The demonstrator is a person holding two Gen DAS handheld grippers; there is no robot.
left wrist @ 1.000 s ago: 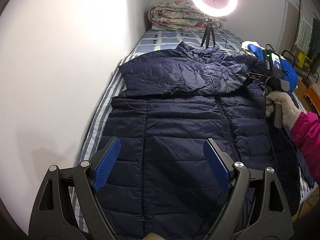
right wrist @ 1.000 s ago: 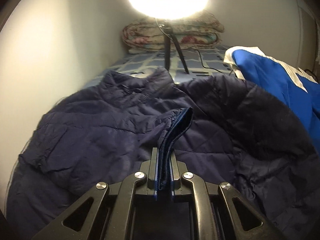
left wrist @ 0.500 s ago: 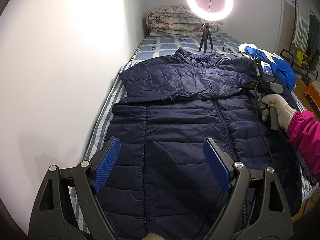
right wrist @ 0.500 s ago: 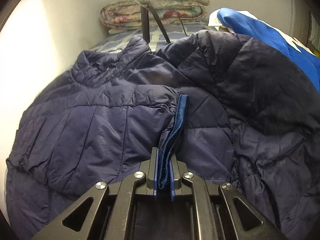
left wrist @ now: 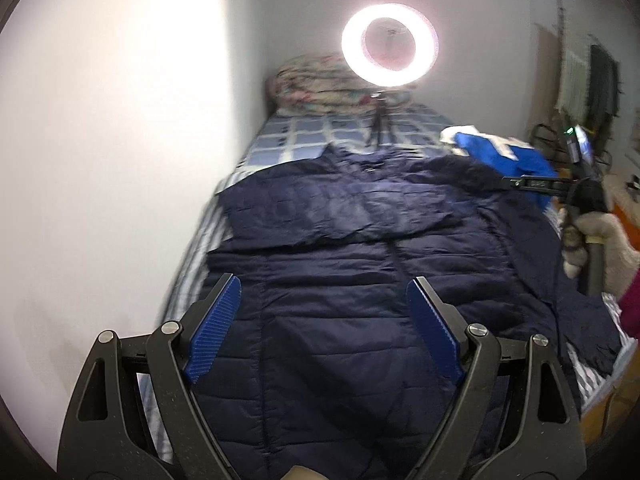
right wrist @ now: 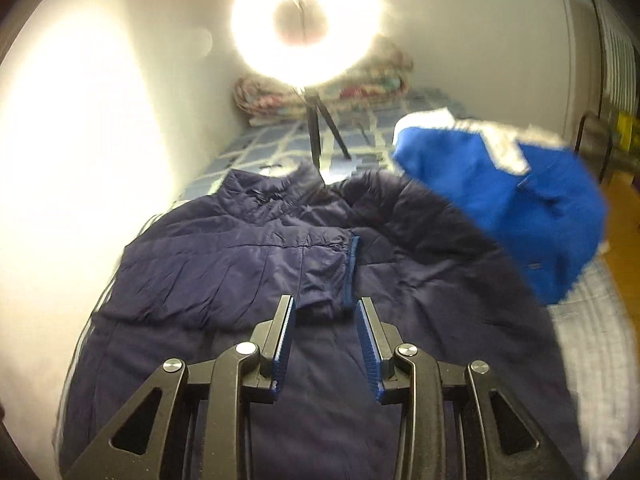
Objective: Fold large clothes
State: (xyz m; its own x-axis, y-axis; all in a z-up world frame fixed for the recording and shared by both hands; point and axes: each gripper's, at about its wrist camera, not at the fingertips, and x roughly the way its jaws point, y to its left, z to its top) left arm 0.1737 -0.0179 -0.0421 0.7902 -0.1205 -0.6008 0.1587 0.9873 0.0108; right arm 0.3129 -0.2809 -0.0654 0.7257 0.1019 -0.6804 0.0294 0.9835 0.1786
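Observation:
A navy quilted jacket (left wrist: 360, 280) lies front-up along the bed, one sleeve folded across its chest. In the right wrist view the sleeve's blue-trimmed cuff (right wrist: 351, 268) rests on the jacket (right wrist: 224, 264) just beyond my right gripper (right wrist: 325, 302). Its jaws are opening, with nothing pressed between the pads. The left wrist view shows this right gripper (left wrist: 508, 181) raised over the jacket's right shoulder, held by a gloved hand (left wrist: 596, 236). My left gripper (left wrist: 323, 284) hangs wide open above the jacket's lower body, holding nothing.
A lit ring light (left wrist: 390, 50) on a small tripod stands on the checked bed sheet (left wrist: 304, 136) behind the collar. A folded quilt (left wrist: 320, 88) lies at the head. A bright blue garment (right wrist: 520, 200) sits right of the jacket. A wall runs along the left.
My right gripper, shut on the sleeve cuff before, has parted its jaws and drawn back and up, leaving the cuff on the jacket's chest. The left gripper has risen a little.

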